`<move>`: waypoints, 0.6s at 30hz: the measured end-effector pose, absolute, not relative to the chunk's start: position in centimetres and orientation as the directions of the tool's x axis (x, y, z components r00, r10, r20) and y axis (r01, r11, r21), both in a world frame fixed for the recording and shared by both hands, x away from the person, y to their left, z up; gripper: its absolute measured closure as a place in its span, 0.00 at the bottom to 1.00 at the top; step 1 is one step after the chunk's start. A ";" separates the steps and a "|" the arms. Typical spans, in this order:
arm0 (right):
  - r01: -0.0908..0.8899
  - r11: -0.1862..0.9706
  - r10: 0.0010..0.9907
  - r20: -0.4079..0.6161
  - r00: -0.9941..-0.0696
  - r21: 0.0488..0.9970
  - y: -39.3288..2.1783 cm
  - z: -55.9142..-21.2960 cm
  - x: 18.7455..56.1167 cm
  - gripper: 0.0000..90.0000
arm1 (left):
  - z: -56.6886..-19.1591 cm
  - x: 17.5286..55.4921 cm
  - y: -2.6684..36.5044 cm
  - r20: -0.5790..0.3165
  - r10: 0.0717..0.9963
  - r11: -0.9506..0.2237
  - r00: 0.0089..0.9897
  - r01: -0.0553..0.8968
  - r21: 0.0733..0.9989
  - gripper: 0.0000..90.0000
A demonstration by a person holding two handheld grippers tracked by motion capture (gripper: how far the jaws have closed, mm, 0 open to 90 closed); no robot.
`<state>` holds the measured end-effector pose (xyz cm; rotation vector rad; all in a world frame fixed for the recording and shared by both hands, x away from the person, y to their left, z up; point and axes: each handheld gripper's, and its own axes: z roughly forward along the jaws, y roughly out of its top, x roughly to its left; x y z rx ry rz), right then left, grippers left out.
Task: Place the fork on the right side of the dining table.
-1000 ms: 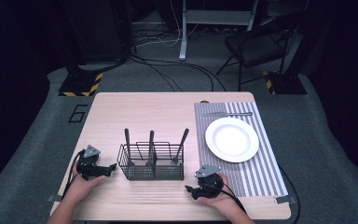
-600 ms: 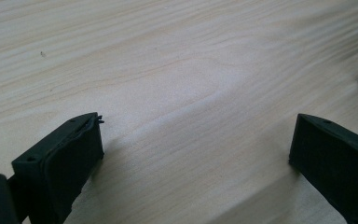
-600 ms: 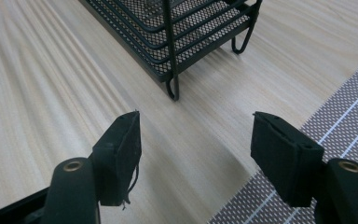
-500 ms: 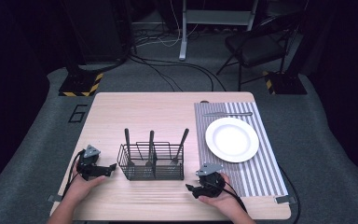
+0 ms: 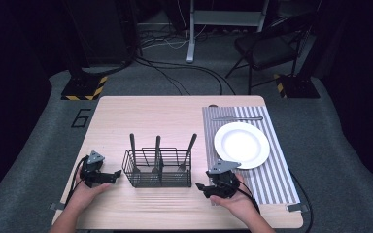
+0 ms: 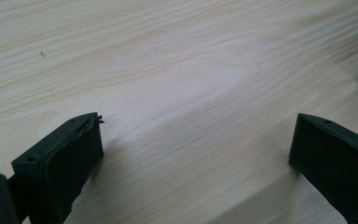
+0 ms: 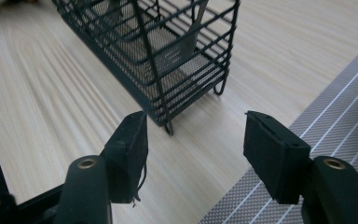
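A black wire caddy stands on the wooden table with three dark-handled utensils upright in it. My left gripper rests on the table just left of the caddy, jaws open and empty; the left gripper view has bare wood between the jaws of the left gripper. My right gripper hovers right of the caddy, pointing at it. Its jaws have just been closing but still stand apart with nothing between them. In the right gripper view the caddy's corner lies beyond the right gripper.
A striped grey placemat covers the table's right side, seen also as the placemat under my right jaw. On it sit a white plate and a utensil along the far edge. Chair and cables lie beyond the table.
My right gripper has lifted a little off the table, and its jaws look slightly narrower. The left gripper and hand have stayed still.
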<state>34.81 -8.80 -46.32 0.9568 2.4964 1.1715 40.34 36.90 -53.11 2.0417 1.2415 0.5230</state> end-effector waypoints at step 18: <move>0.482 0.421 0.667 0.098 -0.739 0.768 -9.4 -41.6 36.9 0.50 | -53.1 40.3 36.9 -0.010 0.886 -0.312 0.464 0.612 0.727 0.03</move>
